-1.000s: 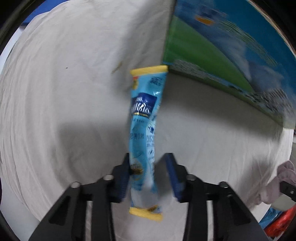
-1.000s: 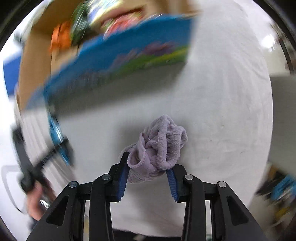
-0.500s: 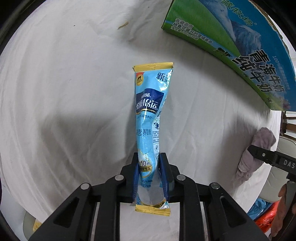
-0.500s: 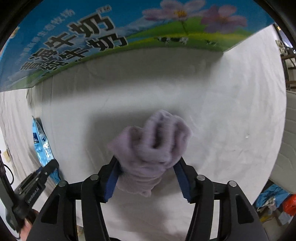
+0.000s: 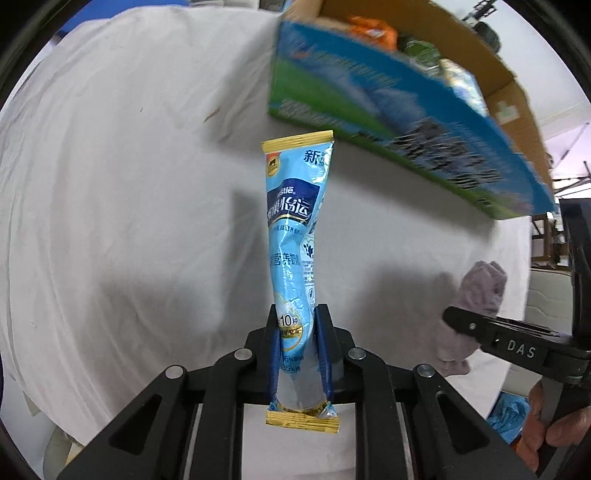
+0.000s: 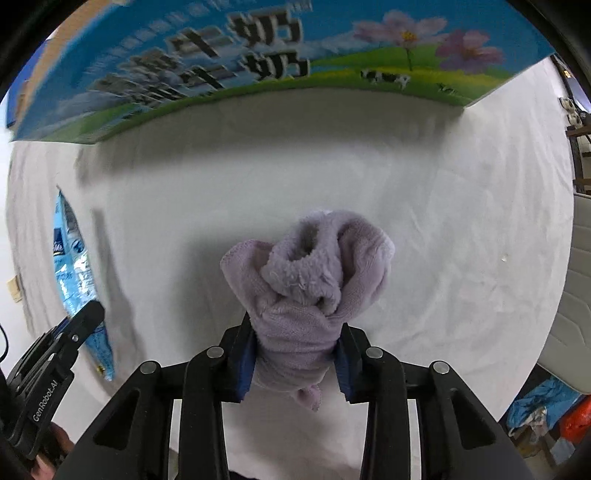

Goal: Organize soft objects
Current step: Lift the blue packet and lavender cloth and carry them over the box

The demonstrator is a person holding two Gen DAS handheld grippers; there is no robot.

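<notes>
My left gripper (image 5: 297,334) is shut on a long light-blue sachet (image 5: 293,236) with yellow ends, holding it upright above the white cloth. My right gripper (image 6: 295,343) is shut on a bunched lilac towel (image 6: 314,273), held above the cloth. The towel also shows at the right of the left wrist view (image 5: 480,291), with the right gripper's black finger (image 5: 495,332) across it. The sachet shows at the left of the right wrist view (image 6: 74,266), in the left gripper's fingers (image 6: 74,332).
A blue and green printed cardboard box (image 5: 399,122) stands open at the back right, with packets inside (image 5: 373,31). Its printed wall fills the top of the right wrist view (image 6: 258,62). A white cloth (image 5: 110,184) covers the table. Bags lie on the floor (image 6: 546,410).
Both grippers have risen and tilted up toward the box, whose open top now shows in the left view. The sachet and the towel stay gripped.
</notes>
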